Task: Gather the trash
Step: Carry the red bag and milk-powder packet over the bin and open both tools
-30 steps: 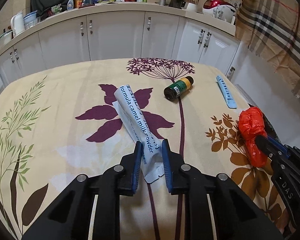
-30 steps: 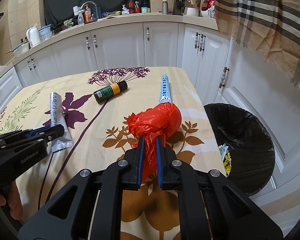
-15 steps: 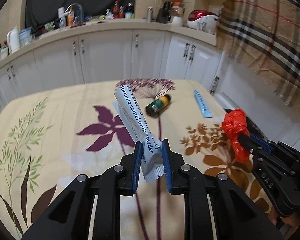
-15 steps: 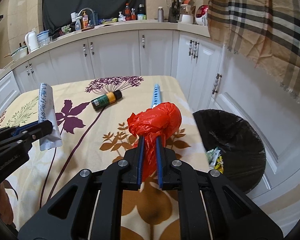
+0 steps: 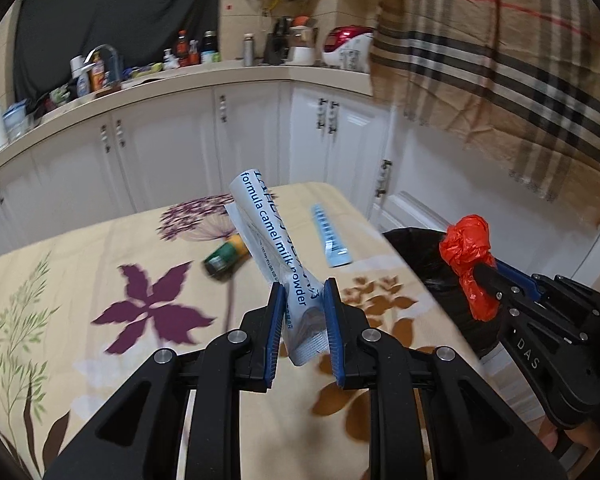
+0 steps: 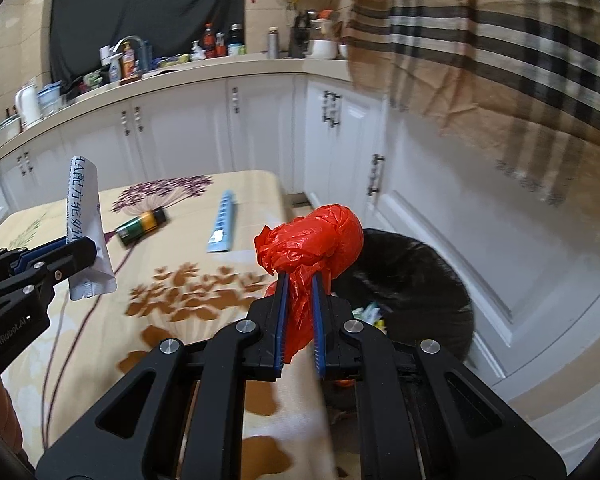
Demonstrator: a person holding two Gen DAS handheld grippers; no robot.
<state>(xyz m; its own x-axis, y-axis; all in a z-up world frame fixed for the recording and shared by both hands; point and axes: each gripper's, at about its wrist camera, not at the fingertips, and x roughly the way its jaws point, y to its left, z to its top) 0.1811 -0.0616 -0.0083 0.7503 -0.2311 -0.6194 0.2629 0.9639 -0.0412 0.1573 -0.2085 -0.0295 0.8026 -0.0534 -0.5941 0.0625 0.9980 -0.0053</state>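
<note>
My left gripper (image 5: 302,300) is shut on a white milk powder sachet (image 5: 274,248) with blue lettering, held up above the table; it also shows in the right wrist view (image 6: 85,224). My right gripper (image 6: 299,292) is shut on a knotted red plastic bag (image 6: 312,240), held above the table's right edge beside the black-lined trash bin (image 6: 416,280). The red bag also shows in the left wrist view (image 5: 468,256). A dark bottle with an orange band (image 6: 142,226) and a light blue strip (image 6: 221,226) lie on the table.
The table carries a beige floral cloth (image 5: 100,264). The bin (image 5: 420,240) stands on the floor right of the table and holds some trash (image 6: 368,314). White cabinets (image 6: 220,128) and a cluttered counter run behind. A plaid curtain (image 6: 500,40) hangs at right.
Both grippers have risen off the table and swung right, each carrying its item. The sachet left the cloth. The red bag has moved from over the table to its right edge, by the bin.
</note>
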